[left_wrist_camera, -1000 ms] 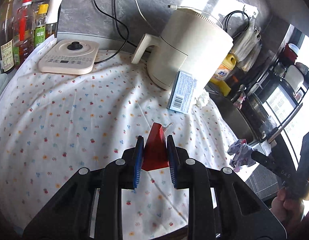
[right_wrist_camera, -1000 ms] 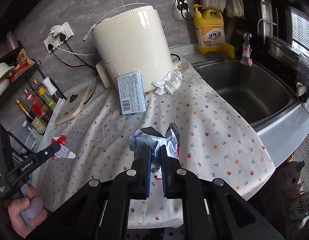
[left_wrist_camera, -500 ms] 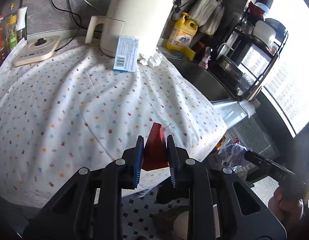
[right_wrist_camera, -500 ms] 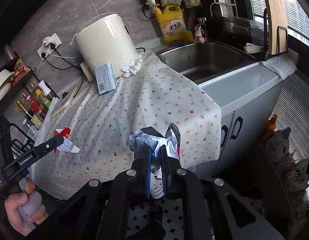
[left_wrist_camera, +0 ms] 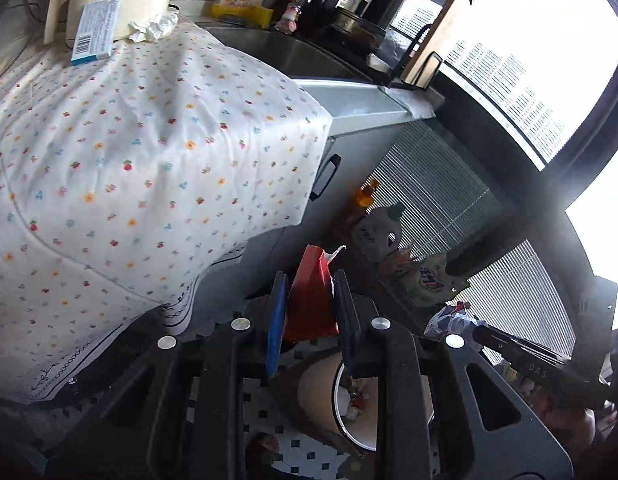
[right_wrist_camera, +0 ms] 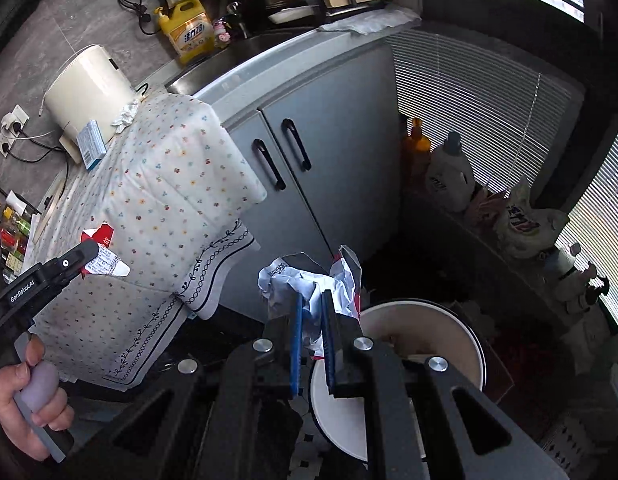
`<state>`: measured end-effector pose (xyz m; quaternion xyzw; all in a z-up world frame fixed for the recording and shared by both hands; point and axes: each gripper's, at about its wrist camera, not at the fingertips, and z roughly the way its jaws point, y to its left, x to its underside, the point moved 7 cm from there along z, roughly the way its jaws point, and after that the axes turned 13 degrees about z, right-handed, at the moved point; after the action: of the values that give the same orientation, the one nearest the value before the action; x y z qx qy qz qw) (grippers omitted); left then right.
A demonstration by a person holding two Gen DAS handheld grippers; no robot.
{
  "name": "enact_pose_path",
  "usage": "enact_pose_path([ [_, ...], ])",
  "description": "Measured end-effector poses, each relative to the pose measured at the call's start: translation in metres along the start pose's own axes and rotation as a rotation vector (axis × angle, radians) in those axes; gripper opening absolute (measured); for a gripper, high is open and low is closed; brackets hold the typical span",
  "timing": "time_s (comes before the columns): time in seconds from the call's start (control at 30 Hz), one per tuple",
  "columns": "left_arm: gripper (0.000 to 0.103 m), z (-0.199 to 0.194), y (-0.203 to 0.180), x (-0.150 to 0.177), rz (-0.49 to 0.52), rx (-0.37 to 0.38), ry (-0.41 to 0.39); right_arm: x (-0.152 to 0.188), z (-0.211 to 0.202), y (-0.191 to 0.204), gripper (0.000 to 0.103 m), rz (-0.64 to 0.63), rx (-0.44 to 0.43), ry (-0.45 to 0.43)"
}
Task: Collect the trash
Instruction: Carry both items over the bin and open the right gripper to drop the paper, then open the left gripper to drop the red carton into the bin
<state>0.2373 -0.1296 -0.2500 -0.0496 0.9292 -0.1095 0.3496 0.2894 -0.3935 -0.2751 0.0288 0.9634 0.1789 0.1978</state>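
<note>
My left gripper (left_wrist_camera: 309, 304) is shut on a red carton scrap (left_wrist_camera: 311, 292), held off the counter above the floor. Seen from the right wrist view, that gripper (right_wrist_camera: 89, 256) shows at the left with the red and white scrap (right_wrist_camera: 103, 254) in its tips. My right gripper (right_wrist_camera: 312, 312) is shut on a crumpled silver and white wrapper (right_wrist_camera: 305, 280), held just over the near rim of a round white trash bin (right_wrist_camera: 465, 332). In the left wrist view the bin (left_wrist_camera: 349, 408) lies below my fingers, with litter inside. The wrapper (left_wrist_camera: 449, 320) also shows at the right there.
The flower-print cloth (left_wrist_camera: 129, 152) drapes over the counter edge. On it stand a cream kettle (right_wrist_camera: 89, 92), a blue box (left_wrist_camera: 95, 32) and a crumpled tissue (left_wrist_camera: 153, 28). Grey cabinet doors (right_wrist_camera: 329, 152) face the bin. Detergent bottles (right_wrist_camera: 449, 172) and bags line the floor by the window blinds.
Both grippers have swung off the counter to the right and downward, still holding their trash. The floor bin has come into view beneath them.
</note>
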Motion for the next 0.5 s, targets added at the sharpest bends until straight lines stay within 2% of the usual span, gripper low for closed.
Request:
enact_pose_path([
  [0.13, 0.023, 0.024, -0.038, 0.015, 0.054, 0.069, 0.057, 0.014, 0.000, -0.035, 0.011, 0.058, 0.030, 0.011],
  [0.2, 0.023, 0.033, -0.055, 0.022, 0.083, 0.097, 0.083, 0.021, 0.002, -0.048, 0.015, 0.096, 0.032, 0.030],
  [0.27, 0.023, 0.041, -0.070, 0.026, 0.108, 0.123, 0.106, 0.028, 0.001, -0.061, 0.039, 0.150, 0.033, 0.037],
  [0.3, 0.023, 0.044, -0.077, 0.028, 0.121, 0.135, 0.115, 0.029, -0.003, -0.065, 0.056, 0.167, 0.039, 0.022],
  [0.5, 0.023, 0.064, -0.119, 0.044, 0.208, 0.212, 0.191, 0.041, -0.024, -0.097, 0.057, 0.246, 0.071, -0.016],
])
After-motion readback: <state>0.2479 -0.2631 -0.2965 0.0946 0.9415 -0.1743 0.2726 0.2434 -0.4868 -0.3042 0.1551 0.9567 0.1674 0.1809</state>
